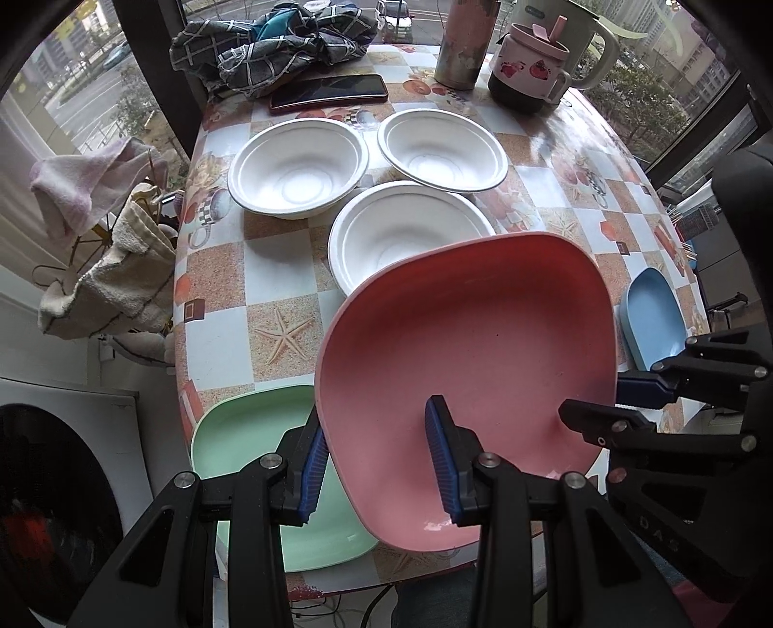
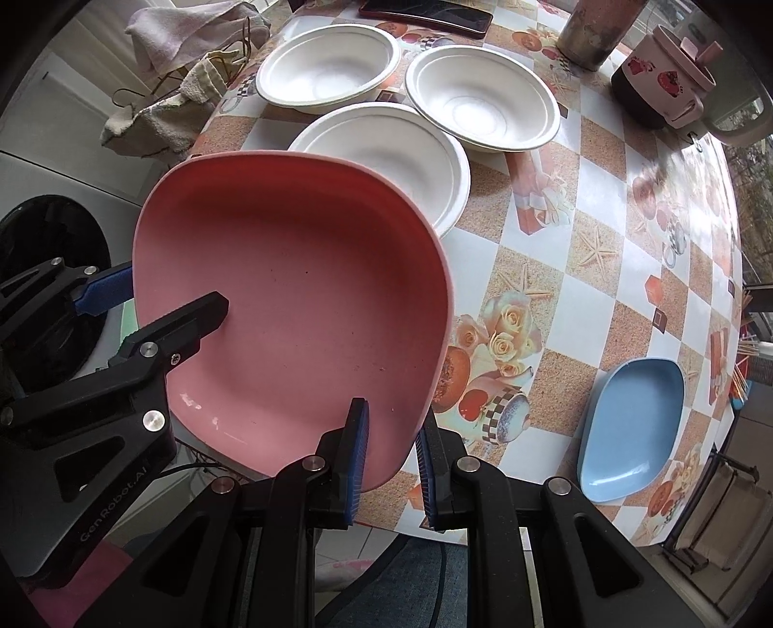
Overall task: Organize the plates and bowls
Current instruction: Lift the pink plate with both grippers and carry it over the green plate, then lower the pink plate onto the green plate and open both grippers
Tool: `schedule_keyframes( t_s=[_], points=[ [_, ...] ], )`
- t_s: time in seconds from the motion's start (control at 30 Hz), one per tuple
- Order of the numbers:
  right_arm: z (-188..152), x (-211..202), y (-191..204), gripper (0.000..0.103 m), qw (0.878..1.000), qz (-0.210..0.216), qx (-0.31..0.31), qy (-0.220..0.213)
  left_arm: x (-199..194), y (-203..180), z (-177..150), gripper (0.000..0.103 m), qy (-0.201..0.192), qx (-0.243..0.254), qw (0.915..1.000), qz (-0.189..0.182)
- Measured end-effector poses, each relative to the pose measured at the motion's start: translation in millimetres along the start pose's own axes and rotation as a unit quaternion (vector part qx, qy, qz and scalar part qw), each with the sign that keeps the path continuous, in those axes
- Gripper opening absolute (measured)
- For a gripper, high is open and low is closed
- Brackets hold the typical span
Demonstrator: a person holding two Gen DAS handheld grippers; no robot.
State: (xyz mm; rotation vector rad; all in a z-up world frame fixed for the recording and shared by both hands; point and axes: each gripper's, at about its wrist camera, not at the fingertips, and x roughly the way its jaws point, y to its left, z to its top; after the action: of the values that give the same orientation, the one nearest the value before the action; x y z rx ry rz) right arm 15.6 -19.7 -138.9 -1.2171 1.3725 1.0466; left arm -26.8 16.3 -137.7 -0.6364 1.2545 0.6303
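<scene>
A pink plate [image 1: 473,367] [image 2: 299,309] is held tilted above the table's near edge. My left gripper [image 1: 379,466] straddles its left rim with the jaws wide apart, one finger inside the plate and one outside. My right gripper [image 2: 391,463] is shut on the plate's right rim; it also shows in the left wrist view [image 1: 618,401]. A green plate [image 1: 241,444] lies flat under the pink one. A blue plate [image 1: 652,319] [image 2: 637,425] lies at the right. Three white bowls [image 1: 297,166] [image 1: 442,147] [image 1: 396,232] stand in the middle.
A phone [image 1: 328,92], a checked cloth [image 1: 270,43], a metal tumbler [image 1: 464,43], a pink mug [image 1: 531,67] and a kettle [image 1: 579,34] stand at the table's far edge. Towels [image 1: 101,261] hang on a rack at the left. A washing machine [image 1: 63,483] stands below.
</scene>
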Motion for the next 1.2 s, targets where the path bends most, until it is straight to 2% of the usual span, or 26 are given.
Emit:
schedule_keyframes(
  t_s=[0.33, 0.6, 0.83, 1.0, 1.13, 1.17, 1.2],
  points=[
    [8, 15, 40, 0.022, 0.998, 0.015, -0.063, 0.025, -6, 42, -24, 0.042, 0.012, -0.05, 0.9985, 0.02],
    [14, 31, 76, 0.022, 0.993, 0.046, -0.101, 0.042, -2, 76, -47, 0.042, 0.04, -0.072, 0.9954, 0.05],
    [19, 60, 92, 0.022, 0.99, 0.094, -0.079, 0.075, 6, 99, -55, 0.042, 0.055, -0.091, 0.9919, 0.07],
    [20, 75, 95, 0.022, 0.989, 0.107, -0.06, 0.086, 14, 104, -54, 0.042, 0.057, -0.09, 0.9915, 0.075],
    [20, 77, 88, 0.023, 0.99, 0.109, -0.052, 0.076, 19, 106, -55, 0.05, 0.058, -0.09, 0.9908, 0.083],
    [19, 77, 85, 0.024, 0.99, 0.109, -0.051, 0.076, 18, 105, -56, 0.053, 0.057, -0.087, 0.9909, 0.085],
    [18, 77, 83, 0.042, 0.99, 0.108, -0.049, 0.075, 16, 105, -58, 0.057, 0.054, -0.085, 0.9911, 0.087]
  ],
)
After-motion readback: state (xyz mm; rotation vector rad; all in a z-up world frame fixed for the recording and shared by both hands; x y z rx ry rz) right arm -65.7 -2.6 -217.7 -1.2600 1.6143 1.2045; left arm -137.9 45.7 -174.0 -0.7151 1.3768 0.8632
